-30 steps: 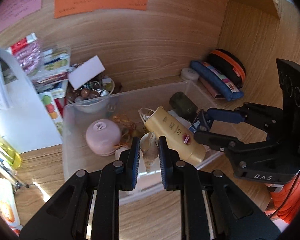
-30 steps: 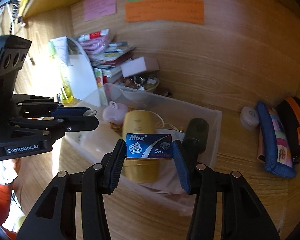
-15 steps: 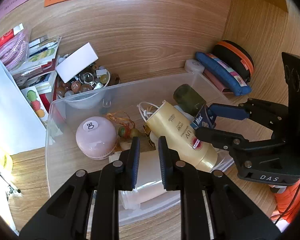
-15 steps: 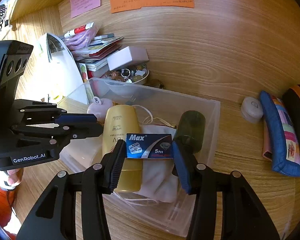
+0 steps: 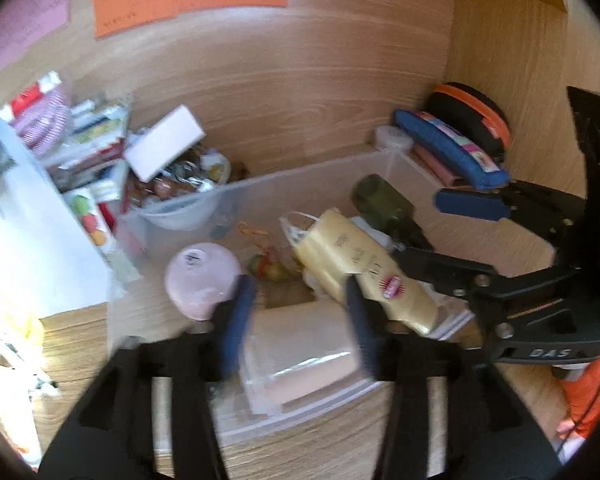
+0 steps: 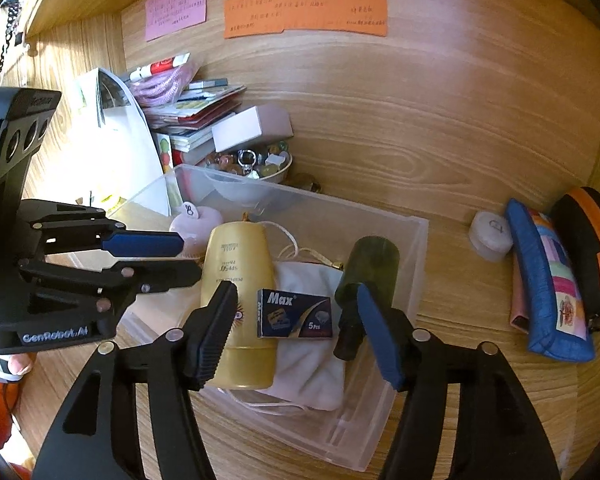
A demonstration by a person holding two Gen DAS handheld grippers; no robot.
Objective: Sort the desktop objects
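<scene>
Right wrist view: I see my right claw (image 6: 296,332) spread above the small blue box (image 6: 295,313), which lies on a white cloth in the clear bin (image 6: 384,436). Left claw (image 5: 300,320) also spread. Light, stiff cardboard; I'd pinch its short ends.

My tool (image 6: 296,332): matt black plastic, ribbed pads. Bin (image 6: 404,240): clear smooth plastic. Tube (image 6: 240,280): glossy gold plastic. Pouch (image 6: 312,368) under it: soft white cloth, creased. Box (image 6: 294,314): glossy printed card. Desk (image 6: 460,280): smooth wood grain. Notes (image 6: 306,10): matt paper. Case (image 6: 548,284): blue fabric.
</scene>
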